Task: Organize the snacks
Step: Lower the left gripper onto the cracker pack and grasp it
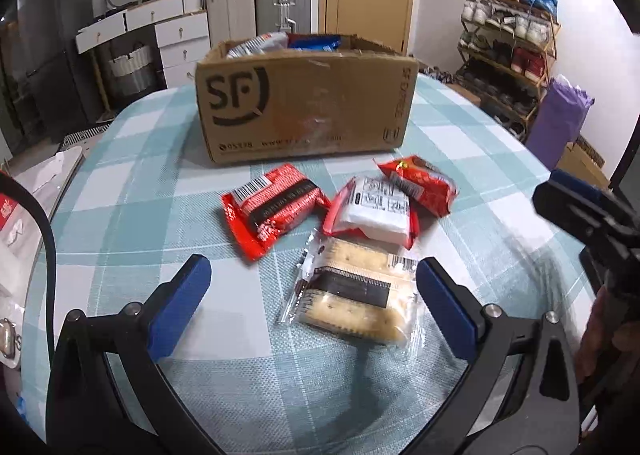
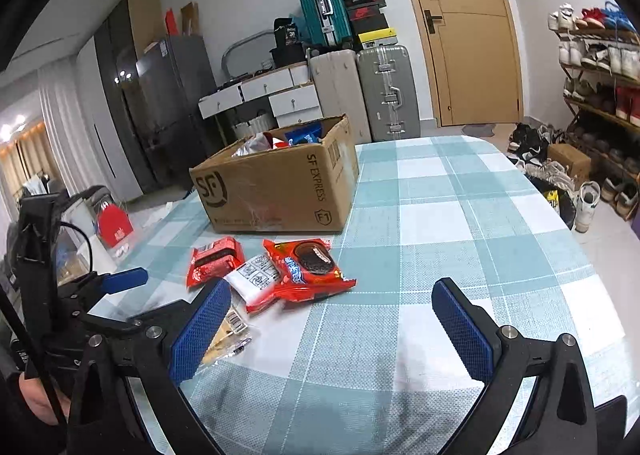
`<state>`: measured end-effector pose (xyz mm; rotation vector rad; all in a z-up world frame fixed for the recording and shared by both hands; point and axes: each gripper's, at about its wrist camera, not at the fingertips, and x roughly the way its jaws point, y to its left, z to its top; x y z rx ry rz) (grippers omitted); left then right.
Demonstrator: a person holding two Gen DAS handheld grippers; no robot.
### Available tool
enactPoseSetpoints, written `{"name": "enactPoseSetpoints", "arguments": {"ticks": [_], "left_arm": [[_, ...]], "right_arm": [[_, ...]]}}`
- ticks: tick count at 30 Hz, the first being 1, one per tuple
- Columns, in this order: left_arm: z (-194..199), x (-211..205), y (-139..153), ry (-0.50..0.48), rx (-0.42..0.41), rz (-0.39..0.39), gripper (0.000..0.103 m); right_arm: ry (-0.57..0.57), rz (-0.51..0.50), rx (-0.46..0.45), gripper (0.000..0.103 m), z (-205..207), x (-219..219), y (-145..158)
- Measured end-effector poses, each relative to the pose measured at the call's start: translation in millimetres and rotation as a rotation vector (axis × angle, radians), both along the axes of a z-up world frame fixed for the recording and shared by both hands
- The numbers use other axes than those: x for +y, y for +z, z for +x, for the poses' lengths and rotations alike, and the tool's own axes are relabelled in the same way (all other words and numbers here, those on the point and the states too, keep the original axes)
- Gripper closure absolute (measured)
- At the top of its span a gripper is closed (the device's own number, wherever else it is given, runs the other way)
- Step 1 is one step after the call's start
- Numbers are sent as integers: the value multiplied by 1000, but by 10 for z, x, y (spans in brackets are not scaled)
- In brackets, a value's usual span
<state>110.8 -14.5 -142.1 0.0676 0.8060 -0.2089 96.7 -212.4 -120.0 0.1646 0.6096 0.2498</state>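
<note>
Several snack packs lie on the checked tablecloth in front of an open SF cardboard box that holds more snacks. A clear-wrapped cracker pack lies between the fingers of my open left gripper. Beyond it lie a red biscuit pack, a white-and-red pack and a red Oreo pack. My right gripper is open and empty over the cloth, right of the packs; the Oreo pack and box show ahead of it. It also appears at the left wrist view's right edge.
The table carries a teal checked cloth. A red item and clear containers sit at its left edge. Suitcases, drawers, a door and a shoe rack stand beyond the table.
</note>
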Motion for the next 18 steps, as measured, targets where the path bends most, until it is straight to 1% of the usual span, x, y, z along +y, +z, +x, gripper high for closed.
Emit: {"name": "enactPoseSetpoints", "arguments": {"ticks": [2, 5, 7, 10, 11, 13, 15, 16, 18], "left_arm": [[44, -29, -31, -10, 17, 4, 1], [144, -110, -128, -25, 52, 9, 1], [164, -159, -183, -30, 70, 17, 1], [247, -251, -270, -38, 102, 50, 1], [286, -281, -287, -39, 110, 49, 1], [307, -331, -318, -45, 121, 49, 1], [349, -398, -363, -49, 141, 82, 1], [348, -418, -381, -52, 152, 89, 2], [385, -452, -404, -72, 161, 78, 7]], "right_arm": [[2, -9, -11, 1, -4, 15, 3], [3, 4, 12, 1, 33, -18, -30], [-16, 17, 37, 1, 71, -61, -58], [-37, 38, 48, 1, 91, -118, -74], [-40, 41, 48, 1, 92, -126, -75], [-42, 36, 45, 1, 88, -117, -72], [-34, 6, 39, 1, 88, -61, -62], [-26, -1, 36, 1, 71, -46, -57], [-8, -13, 30, 1, 67, -8, -51]]}}
